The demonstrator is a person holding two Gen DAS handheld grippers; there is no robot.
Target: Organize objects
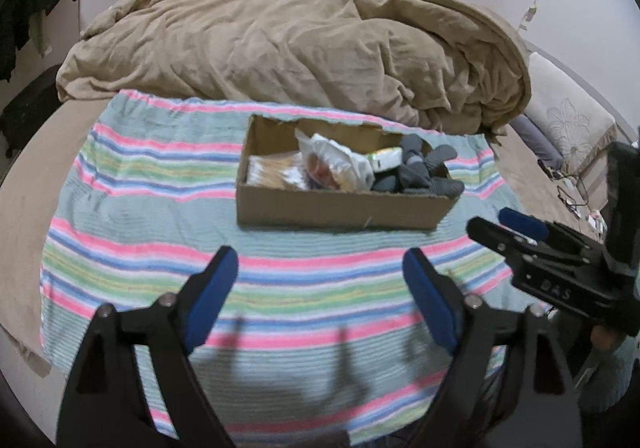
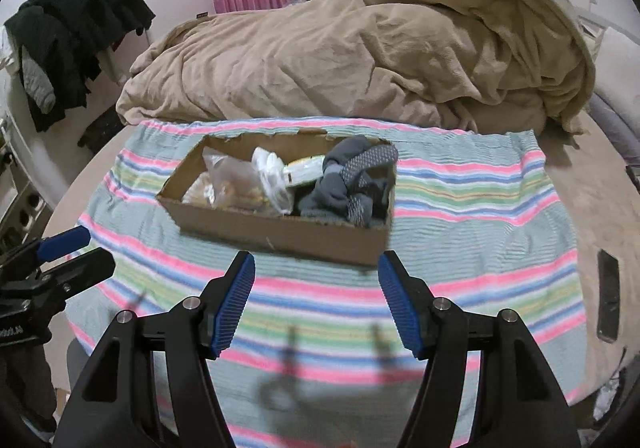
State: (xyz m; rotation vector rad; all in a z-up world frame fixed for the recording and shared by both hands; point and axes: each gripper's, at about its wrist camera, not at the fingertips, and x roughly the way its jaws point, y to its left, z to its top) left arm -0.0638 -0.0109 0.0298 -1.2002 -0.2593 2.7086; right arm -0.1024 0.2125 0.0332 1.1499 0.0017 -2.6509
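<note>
Bedroom, bed spread with striped towel. Left wrist view: left hand-held gripper spread wide, empty, well short of cardboard box mid-towel. Right wrist view: right hand-held gripper likewise apart, empty, just before box. Best approached from above, jaws wide. Inside: clear bags, grey socks, loosely heaped.

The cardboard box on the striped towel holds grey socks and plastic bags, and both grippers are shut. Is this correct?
Not quite: both grippers are open. The left gripper and right gripper show spread fingers in their wrist views. The cardboard box holds grey socks and plastic bags.
</note>
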